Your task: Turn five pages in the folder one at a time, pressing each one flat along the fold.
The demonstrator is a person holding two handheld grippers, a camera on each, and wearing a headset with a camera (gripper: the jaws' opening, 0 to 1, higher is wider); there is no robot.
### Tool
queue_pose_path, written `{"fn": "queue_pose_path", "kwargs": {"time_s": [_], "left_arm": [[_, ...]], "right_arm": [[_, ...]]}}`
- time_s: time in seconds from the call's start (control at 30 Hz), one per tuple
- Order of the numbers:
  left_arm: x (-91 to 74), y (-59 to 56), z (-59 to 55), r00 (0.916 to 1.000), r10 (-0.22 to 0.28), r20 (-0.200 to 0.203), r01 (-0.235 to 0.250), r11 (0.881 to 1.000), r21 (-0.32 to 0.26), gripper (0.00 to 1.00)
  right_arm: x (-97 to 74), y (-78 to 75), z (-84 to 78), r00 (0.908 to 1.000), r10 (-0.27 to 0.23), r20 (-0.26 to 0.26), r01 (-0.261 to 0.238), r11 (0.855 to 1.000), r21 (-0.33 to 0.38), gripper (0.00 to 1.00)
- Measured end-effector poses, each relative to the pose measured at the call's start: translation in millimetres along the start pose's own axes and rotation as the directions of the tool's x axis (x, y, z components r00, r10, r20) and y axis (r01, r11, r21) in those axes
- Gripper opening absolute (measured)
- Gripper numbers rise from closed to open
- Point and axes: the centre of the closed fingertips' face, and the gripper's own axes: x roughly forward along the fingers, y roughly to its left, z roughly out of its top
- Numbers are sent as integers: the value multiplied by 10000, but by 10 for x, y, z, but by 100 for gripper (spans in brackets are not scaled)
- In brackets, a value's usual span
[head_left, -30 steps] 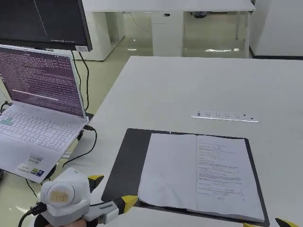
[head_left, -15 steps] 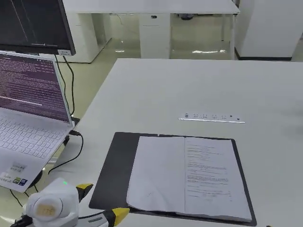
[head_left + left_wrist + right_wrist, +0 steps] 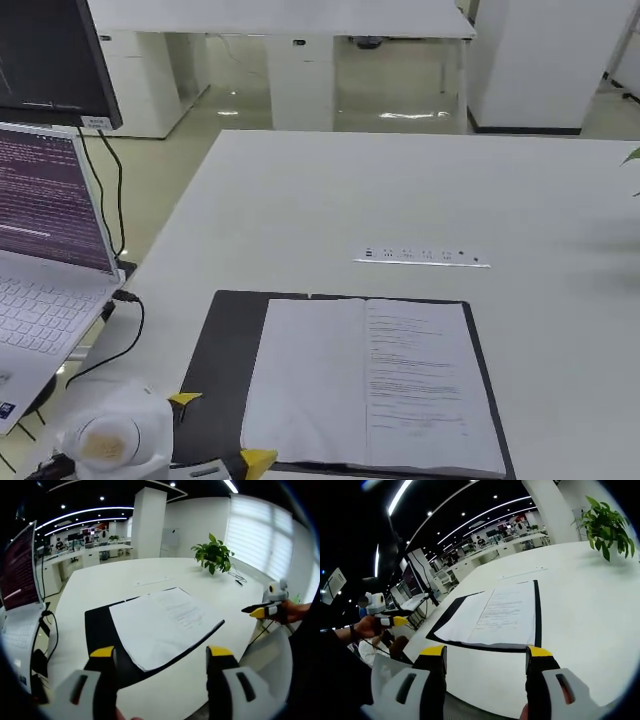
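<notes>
The black folder [image 3: 225, 350] lies open on the white table, with a blank white page [image 3: 305, 385] on the left and a printed page [image 3: 420, 385] on the right. My left gripper [image 3: 222, 430] hovers open just off the folder's near left corner, holding nothing. In the left gripper view the folder [image 3: 165, 625] lies ahead of the open left gripper [image 3: 161, 652], and the right gripper [image 3: 265, 611] is held off the table's far side. In the right gripper view the right gripper [image 3: 486, 651] is open and empty, short of the folder [image 3: 495, 612].
An open laptop [image 3: 40, 270] and a monitor [image 3: 40, 50] stand at the left, with a cable [image 3: 120, 340] trailing toward the table edge. A power strip [image 3: 420, 258] is set in the table behind the folder. A potted plant [image 3: 214, 555] stands at the table's far right.
The head view has swung right, so folder and laptop sit further left in the picture. The left gripper stays open by the folder's near left corner, lower in the view.
</notes>
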Motion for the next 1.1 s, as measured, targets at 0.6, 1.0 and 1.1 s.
{"fn": "queue_pose_path", "kwargs": {"time_s": [0.6, 1.0, 1.1], "left_arm": [[602, -496, 44, 9853, -1613, -558, 1656, 9826, 837, 71], [991, -830, -9, 9654, -2373, -1084, 2500, 9601, 1255, 71], [1067, -888, -9, 9619, -2484, -1142, 2626, 9556, 1335, 71]], "right_arm": [[-35, -31, -67, 9993, -285, -243, 279, 9993, -251, 63], [-118, -91, -124, 9986, -478, -227, 476, 9988, -65, 63], [-118, -80, -124, 9986, -447, -278, 442, 9989, -167, 63]]}}
